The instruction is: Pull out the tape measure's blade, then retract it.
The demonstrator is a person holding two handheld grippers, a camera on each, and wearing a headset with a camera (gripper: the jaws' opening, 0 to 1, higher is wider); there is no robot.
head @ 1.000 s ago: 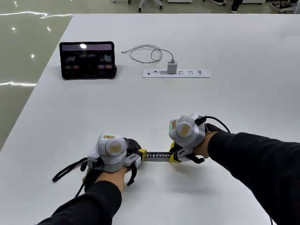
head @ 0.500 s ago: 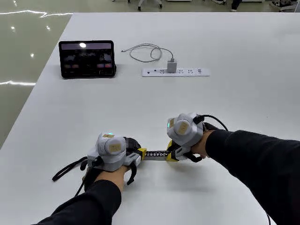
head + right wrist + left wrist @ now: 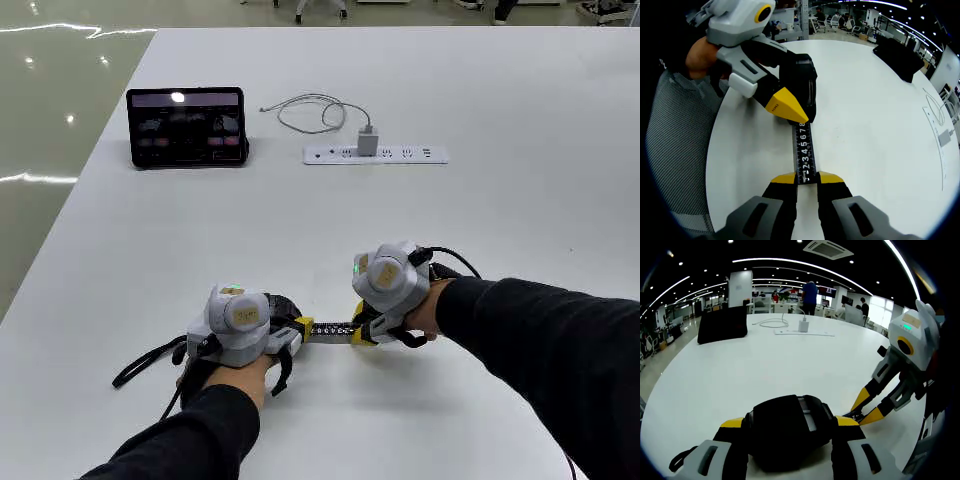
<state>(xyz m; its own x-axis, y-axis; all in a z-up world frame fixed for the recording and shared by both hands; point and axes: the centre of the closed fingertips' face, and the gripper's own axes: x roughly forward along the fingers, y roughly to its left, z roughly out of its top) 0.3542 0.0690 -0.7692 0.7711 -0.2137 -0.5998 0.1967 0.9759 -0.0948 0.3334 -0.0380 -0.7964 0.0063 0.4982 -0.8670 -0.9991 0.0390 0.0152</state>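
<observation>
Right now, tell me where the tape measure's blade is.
In the right gripper view the blade spans from the black case in the left gripper to the right gripper pinching its tip.

The left tongs (image 3: 790, 423) were closed on the black tape measure (image 3: 790, 437), with a yellow tip pressed to each side of its case. The white desk (image 3: 740, 370) spread beyond it. At the right, the right tongs (image 3: 864, 409) pinched the blade (image 3: 854, 416), of which a short strip showed. Far across the desk stood a dark tablet (image 3: 722, 325). Near it lay a power strip (image 3: 805, 333) with a charger (image 3: 802, 326) and a looped cable (image 3: 771, 322).
</observation>
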